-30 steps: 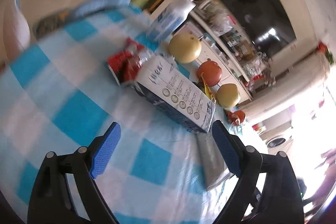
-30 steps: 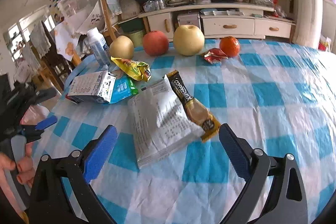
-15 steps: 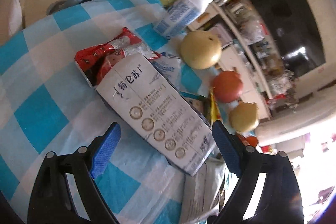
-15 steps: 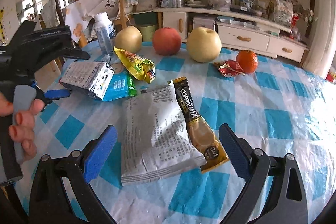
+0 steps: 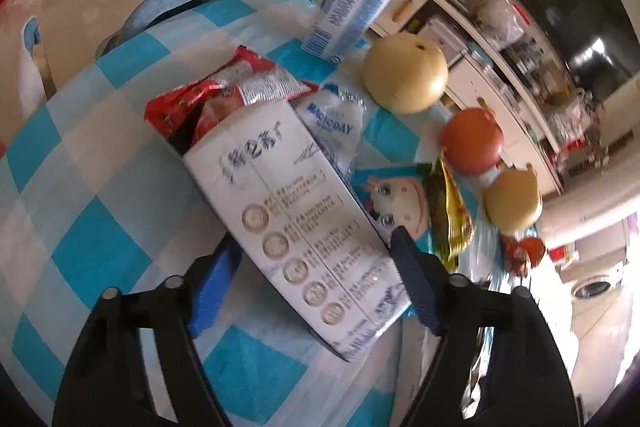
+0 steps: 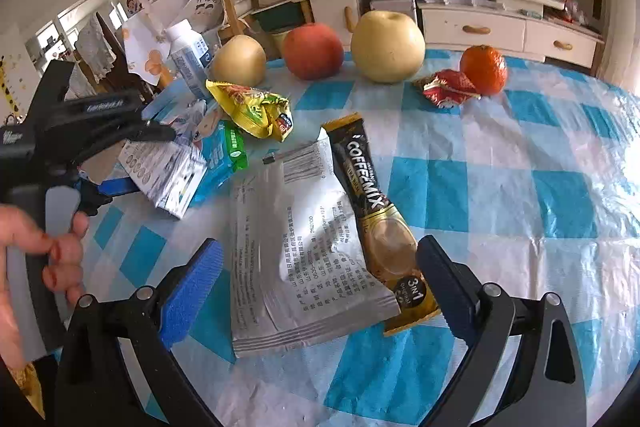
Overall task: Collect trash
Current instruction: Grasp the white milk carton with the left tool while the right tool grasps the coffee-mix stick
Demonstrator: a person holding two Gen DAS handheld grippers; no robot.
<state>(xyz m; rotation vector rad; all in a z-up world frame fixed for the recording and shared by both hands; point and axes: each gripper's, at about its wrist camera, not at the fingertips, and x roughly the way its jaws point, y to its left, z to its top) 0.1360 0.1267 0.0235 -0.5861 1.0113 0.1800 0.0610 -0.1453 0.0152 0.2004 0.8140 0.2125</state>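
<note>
Left claw (image 5: 312, 263), tilting steeply downward, is closing its jaws around the milk carton (image 5: 296, 223); right claw (image 6: 320, 275) is hovering, jaws apart, over the silver packet (image 6: 296, 251) at lower centre.

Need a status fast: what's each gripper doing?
Left gripper: jaws just closed onto the milk carton.
Right gripper: open, holding nothing.

The right gripper (image 6: 320, 279) hangs with jaws wide over a silver packet (image 6: 296, 251) and a coffee sachet (image 6: 380, 223); at the left, the left gripper (image 6: 132, 159) straddles a milk carton (image 6: 164, 175), jaws just closing.
</note>
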